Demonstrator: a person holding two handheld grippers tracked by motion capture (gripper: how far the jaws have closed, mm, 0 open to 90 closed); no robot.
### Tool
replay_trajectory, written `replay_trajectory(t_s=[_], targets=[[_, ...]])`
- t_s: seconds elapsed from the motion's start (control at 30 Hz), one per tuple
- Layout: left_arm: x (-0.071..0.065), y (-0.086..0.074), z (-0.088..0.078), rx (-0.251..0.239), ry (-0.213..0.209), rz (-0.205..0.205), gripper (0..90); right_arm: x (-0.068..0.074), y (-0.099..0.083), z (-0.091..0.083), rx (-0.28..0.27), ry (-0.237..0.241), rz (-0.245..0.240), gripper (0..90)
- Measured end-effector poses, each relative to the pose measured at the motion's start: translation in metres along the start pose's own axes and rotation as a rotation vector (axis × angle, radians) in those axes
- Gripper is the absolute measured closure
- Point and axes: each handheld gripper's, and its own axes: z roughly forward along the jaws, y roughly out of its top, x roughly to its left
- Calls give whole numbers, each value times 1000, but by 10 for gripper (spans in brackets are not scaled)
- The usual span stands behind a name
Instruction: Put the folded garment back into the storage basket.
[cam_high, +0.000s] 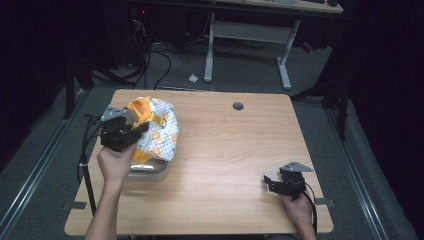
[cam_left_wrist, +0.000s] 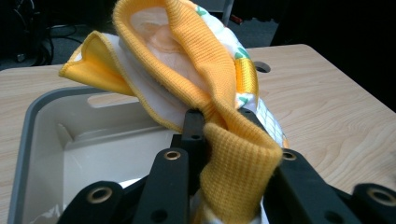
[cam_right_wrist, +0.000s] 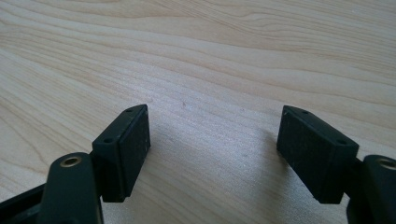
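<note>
I see my left tongs (cam_left_wrist: 219, 123) clamped on the ribbed orange cuff of a baby garment (cam_high: 157, 127), soft white printed cloth with orange trim, held bunched above a grey rectangular plastic bin (cam_left_wrist: 42, 121) on the wood-grain desk (cam_high: 225, 150). My right tongs (cam_right_wrist: 212, 149) rest wide apart, holding nothing, near the desk's front right edge.

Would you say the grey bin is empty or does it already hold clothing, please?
Empty, as far as visible: the grey bin shows bare walls and floor, while the garment hangs above it in the left gripper.
</note>
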Motion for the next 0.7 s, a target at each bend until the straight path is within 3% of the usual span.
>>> replay_trajectory(t_s=[0.7], targets=[[22, -8, 11, 33, 62, -21, 762, 0, 0, 0, 0, 0, 0, 261]])
